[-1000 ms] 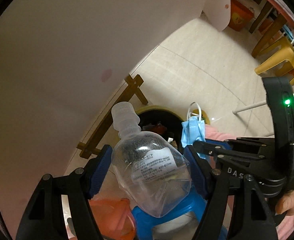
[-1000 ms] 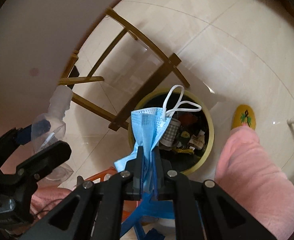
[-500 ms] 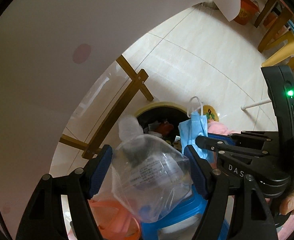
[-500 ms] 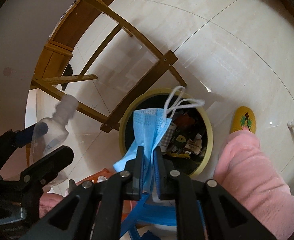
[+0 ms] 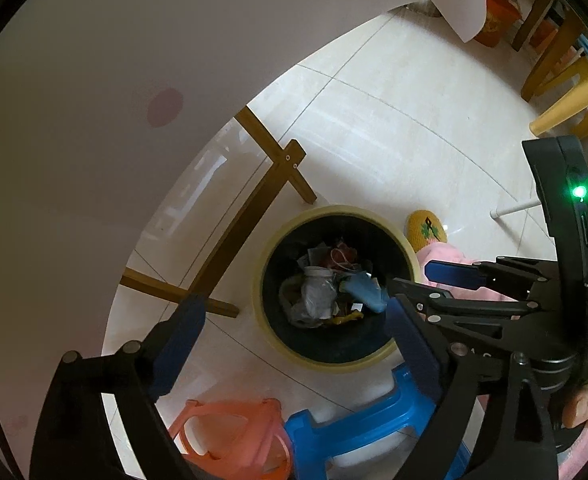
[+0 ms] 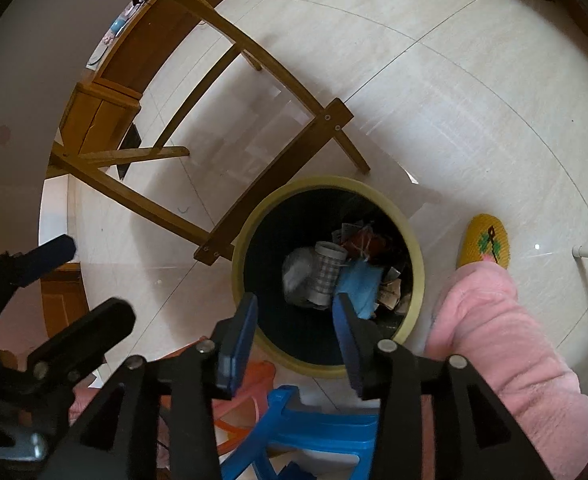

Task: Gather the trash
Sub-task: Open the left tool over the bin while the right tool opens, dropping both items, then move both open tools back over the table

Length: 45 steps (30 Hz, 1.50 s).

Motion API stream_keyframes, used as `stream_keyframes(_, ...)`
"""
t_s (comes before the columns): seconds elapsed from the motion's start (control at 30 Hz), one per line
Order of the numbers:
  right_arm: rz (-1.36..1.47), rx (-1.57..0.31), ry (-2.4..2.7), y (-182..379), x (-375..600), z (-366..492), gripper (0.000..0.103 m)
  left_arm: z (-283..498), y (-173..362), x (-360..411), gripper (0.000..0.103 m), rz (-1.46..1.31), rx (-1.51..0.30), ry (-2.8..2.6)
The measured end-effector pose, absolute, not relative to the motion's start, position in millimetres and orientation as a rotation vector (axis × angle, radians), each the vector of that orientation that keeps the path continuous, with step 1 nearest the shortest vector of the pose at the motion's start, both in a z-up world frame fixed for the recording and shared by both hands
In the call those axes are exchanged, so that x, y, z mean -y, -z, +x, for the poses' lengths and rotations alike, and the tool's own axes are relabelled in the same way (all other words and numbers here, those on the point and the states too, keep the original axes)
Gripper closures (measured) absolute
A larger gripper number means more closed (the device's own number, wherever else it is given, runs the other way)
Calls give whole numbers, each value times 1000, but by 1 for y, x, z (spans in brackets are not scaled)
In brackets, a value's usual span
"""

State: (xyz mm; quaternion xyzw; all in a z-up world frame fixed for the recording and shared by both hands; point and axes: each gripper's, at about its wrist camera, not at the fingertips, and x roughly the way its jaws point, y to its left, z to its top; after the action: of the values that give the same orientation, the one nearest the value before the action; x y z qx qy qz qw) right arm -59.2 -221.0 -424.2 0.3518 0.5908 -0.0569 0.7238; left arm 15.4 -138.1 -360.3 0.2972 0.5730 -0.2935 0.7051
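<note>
Hovering over the bin [image 5: 368, 361], both my tongs point down at its mouth. My left gripper [image 5: 294, 344] has just been spreading its jaws wide, with nothing between them; my right gripper [image 6: 294, 336] has likewise just parted, also empty. The clear bottle [image 6: 296, 274] lies inside the bin near its middle, and the blue mask [image 6: 358, 286] rests just beside it, toward the rim nearest my pink sleeve [image 6: 506, 344].

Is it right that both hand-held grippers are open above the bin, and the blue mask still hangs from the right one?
Not quite. The right hand-held gripper, whose jaws have just been opening, holds nothing: the blue mask lies inside the bin, as the right wrist view shows. The left hand-held gripper is open too.
</note>
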Motion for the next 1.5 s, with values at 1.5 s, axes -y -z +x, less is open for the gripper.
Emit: stream_keyframes(1.5, 520, -987, 10, 155, 184, -59, 59, -2, 58, 12, 12, 296, -911, 642)
